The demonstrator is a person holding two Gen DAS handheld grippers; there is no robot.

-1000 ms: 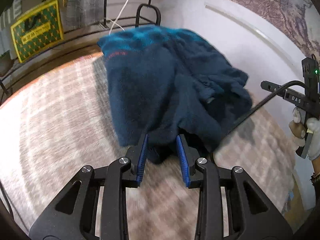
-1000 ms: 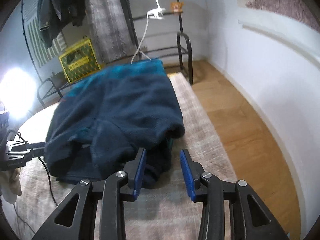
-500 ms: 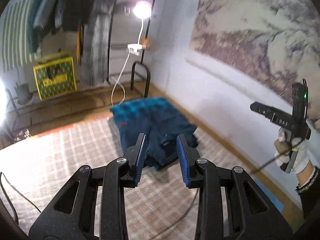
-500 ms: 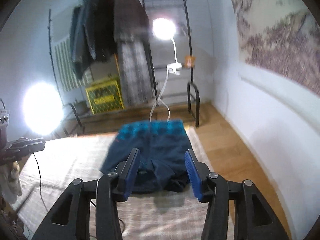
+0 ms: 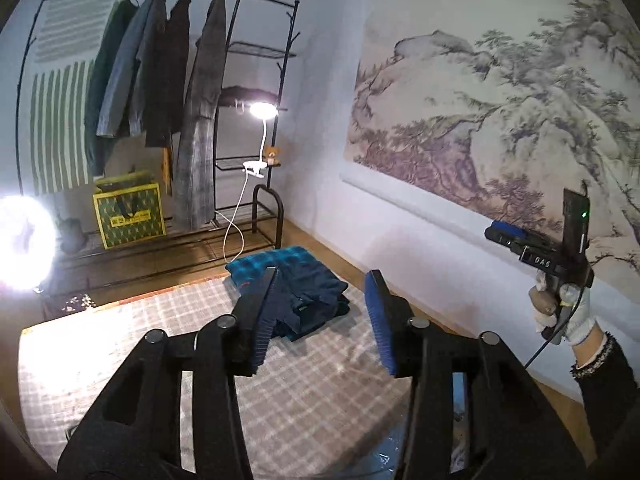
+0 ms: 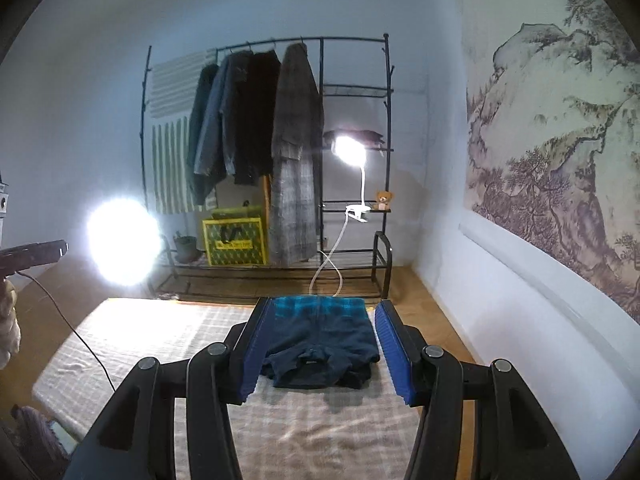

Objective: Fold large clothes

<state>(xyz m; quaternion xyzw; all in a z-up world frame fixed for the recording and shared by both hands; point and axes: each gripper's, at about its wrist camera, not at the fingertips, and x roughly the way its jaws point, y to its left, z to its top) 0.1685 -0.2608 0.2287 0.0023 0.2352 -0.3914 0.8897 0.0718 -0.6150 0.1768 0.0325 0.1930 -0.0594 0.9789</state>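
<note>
A folded dark blue fleece garment with a teal checked part lies on the pale checked rug, far below both cameras. My left gripper hangs high above it, jaws opening, nothing between them. In the right wrist view the same garment shows between the blue pads of my right gripper, far beyond them and untouched; those jaws are opening too. A gloved hand holds the right gripper at the right of the left wrist view. The left gripper's tip pokes in at the left edge.
A black clothes rack with hanging coats stands at the back wall, with a yellow bag, a clip lamp and a small teddy. A bright lamp glares at left. Wooden floor runs along the right wall.
Both grippers have risen and pulled far back from the garment, which was right at their tips. It now lies small on the rug. Both pairs of jaws stand wider.
</note>
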